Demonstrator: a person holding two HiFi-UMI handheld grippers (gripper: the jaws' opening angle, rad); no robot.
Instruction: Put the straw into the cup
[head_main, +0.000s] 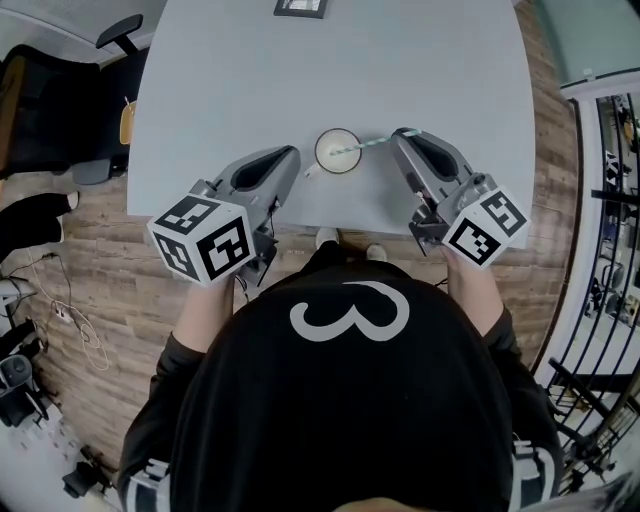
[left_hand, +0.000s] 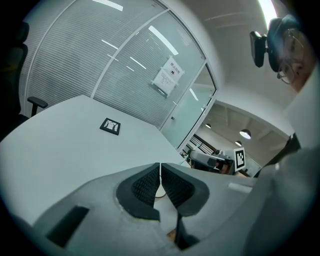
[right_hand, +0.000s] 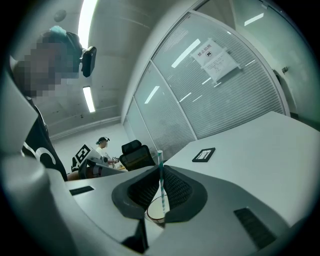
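Two grippers reach out side by side from the near edge of the table (head_main: 400, 60) in the head view, each forearm stretched forward from under the person's dark top. The left gripper (head_main: 293, 152) points up and to the right, the right gripper (head_main: 400, 134) up and to the left, so the tips lean toward the cup (head_main: 320, 150) standing between them. The straw (head_main: 368, 143) runs from the right tip slantwise to the cup's mouth, its striped end over the opening; how deep it dips cannot be told. Both hands are hidden behind the marker cubes, and the person's body covers the table's near edge. A small black-framed card (head_main: 300, 8) is cut off by the top border.

From the left gripper view, the jaws stand together, tips touching, with nothing between the pads. Only a thin curved edge shows through the gap below them, too little to name. The right gripper appears small in the distance, across the table.

From the right gripper view, the jaws are pinched on the straw, which stands upright between the pads and rises above the tips. Its lower end points at the cup, whose rim shows just beneath, the rest hidden by the jaws.
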